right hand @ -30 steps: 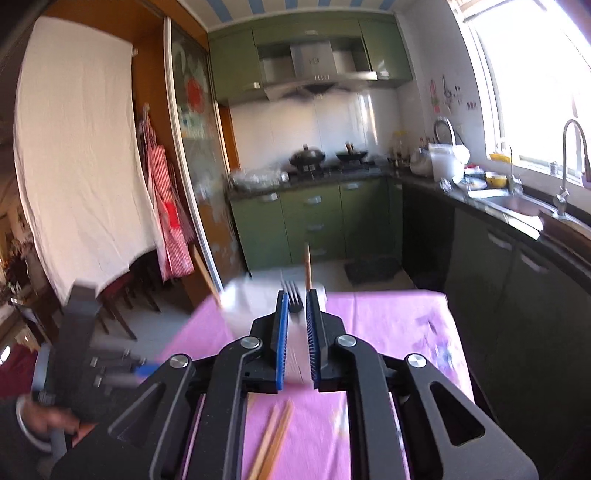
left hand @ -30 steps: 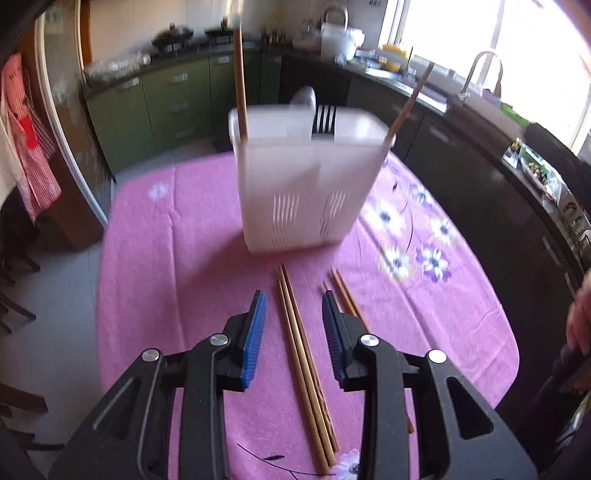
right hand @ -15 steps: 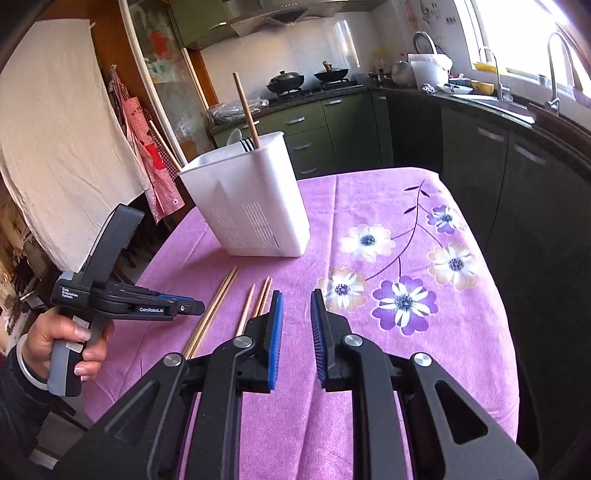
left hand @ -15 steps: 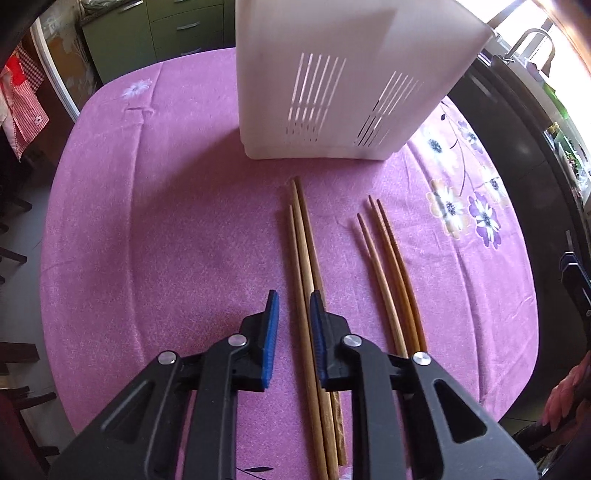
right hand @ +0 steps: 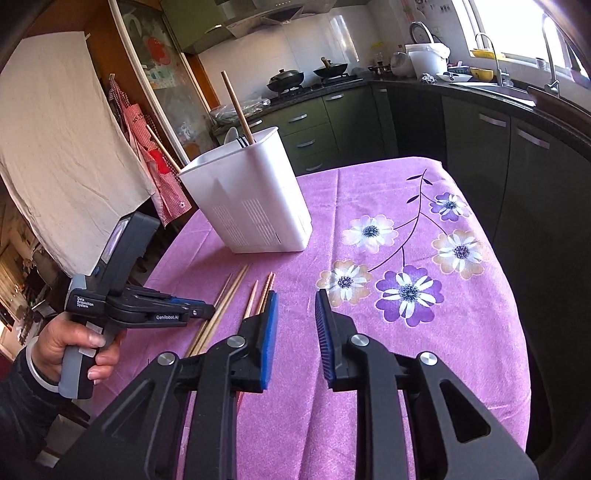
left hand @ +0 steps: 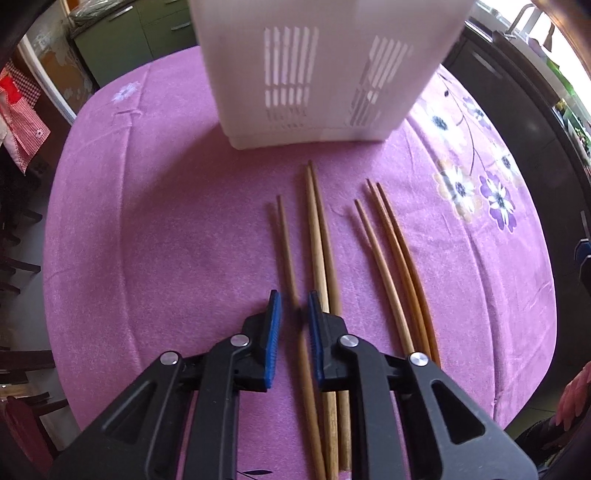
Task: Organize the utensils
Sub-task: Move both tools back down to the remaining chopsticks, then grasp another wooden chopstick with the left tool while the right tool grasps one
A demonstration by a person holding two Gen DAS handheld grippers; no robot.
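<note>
room: kitchen with green cabinets (right hand: 314, 122)
desk: purple floral cloth (left hand: 155, 229) covering it
holder (left hand: 317, 66): standing upright
chopsticks (left hand: 321, 236): lying before holder
left gripper (left hand: 294, 308): jaws clenching one chopstick (left hand: 286, 243)
right gripper (right hand: 295, 308): jaws opening, empty

Home kitchen, lived in. Green cabinets (right hand: 317, 122) with bar handles run under a dark counter (right hand: 491, 92) along two walls. Gas hob carries a lidded black pot (right hand: 285, 78) and a wok (right hand: 330, 69); range hood (right hand: 280, 14) above, white tiled wall behind. Sink tap (right hand: 550, 55) by a bright window, with a white bucket (right hand: 426, 55) and bowls beside it. Red checked apron (right hand: 147, 155) hangs at a glass door. Tabletop wears a purple flowered cloth (right hand: 406, 288); white utensil holder (right hand: 251, 206) stands on it.
</note>
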